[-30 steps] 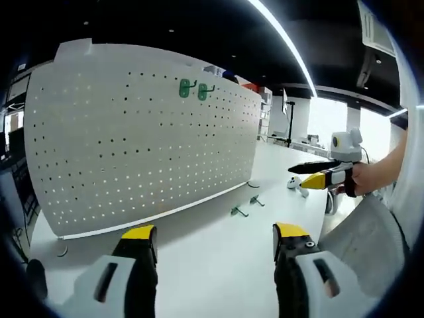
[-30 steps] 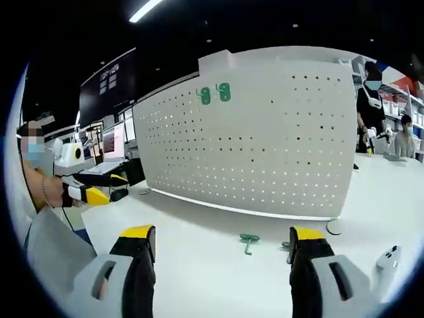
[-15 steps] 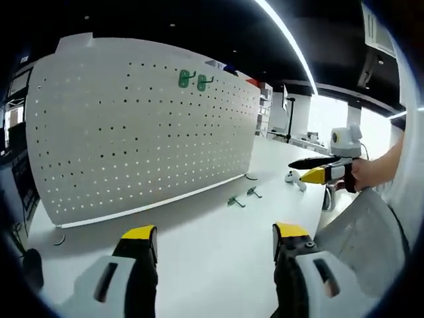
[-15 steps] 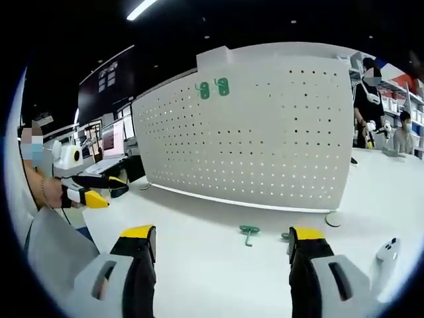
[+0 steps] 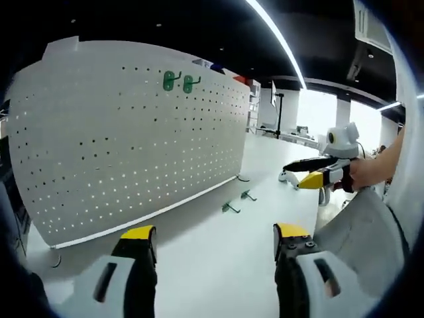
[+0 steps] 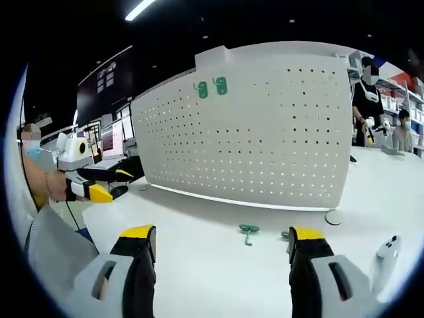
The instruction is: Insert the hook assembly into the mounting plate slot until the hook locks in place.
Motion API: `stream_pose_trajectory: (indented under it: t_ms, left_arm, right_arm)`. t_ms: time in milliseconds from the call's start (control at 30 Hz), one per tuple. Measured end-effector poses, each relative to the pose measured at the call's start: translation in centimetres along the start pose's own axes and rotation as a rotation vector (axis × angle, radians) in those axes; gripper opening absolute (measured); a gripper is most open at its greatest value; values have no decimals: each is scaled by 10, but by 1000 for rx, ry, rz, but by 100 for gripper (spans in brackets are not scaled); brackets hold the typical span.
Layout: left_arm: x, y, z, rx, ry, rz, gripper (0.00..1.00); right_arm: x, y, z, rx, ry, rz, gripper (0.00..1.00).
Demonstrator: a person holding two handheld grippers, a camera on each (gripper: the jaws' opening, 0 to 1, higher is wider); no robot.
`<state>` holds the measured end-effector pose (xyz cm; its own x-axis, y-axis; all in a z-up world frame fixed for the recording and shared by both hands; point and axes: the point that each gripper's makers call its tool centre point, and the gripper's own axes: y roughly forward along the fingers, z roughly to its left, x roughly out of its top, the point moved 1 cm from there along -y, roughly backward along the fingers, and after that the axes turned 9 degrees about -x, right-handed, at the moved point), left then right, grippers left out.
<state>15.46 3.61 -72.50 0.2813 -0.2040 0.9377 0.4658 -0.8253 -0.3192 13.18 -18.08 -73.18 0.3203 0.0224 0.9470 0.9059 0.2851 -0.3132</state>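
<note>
A white pegboard mounting plate [image 5: 126, 132] [image 6: 265, 132] stands upright on the white table. Two green hooks [image 5: 177, 82] [image 6: 211, 87] hang near its top edge. Two more green hooks lie loose on the table before the board [image 5: 230, 208] [image 5: 248, 195]; one [image 6: 248, 231] lies between my right jaws, a second [image 6: 285, 234] is partly hidden by the right jaw. My left gripper [image 5: 213, 240] is open and holds nothing. My right gripper [image 6: 222, 240] is open and holds nothing too. The right gripper [image 5: 311, 173] reaches into the left gripper view; the left gripper [image 6: 106, 185] reaches into the right gripper view.
A small white device [image 6: 384, 262] lies on the table at the right. Round board feet [image 6: 333, 216] [image 5: 244, 177] rest on the table. Two people [image 6: 368, 106] stand behind the board on the right. Monitors [image 6: 112, 142] sit at the far left.
The left view has swung so the board and loose hooks sit further left. In the right gripper view the left gripper has risen and come closer. Both grippers stay open.
</note>
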Motion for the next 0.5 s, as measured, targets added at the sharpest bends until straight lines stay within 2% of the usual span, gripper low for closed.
stream_pose_trajectory:
  t_ms: [333,500]
  left_arm:
    - [25,42,-2,-121,122,66,74]
    - [30,63,-7,-192,174,114,75]
  right_arm:
    - [-7,1,-2,-7,2,29,81]
    - [-12,2,-3,-14,6,53,81]
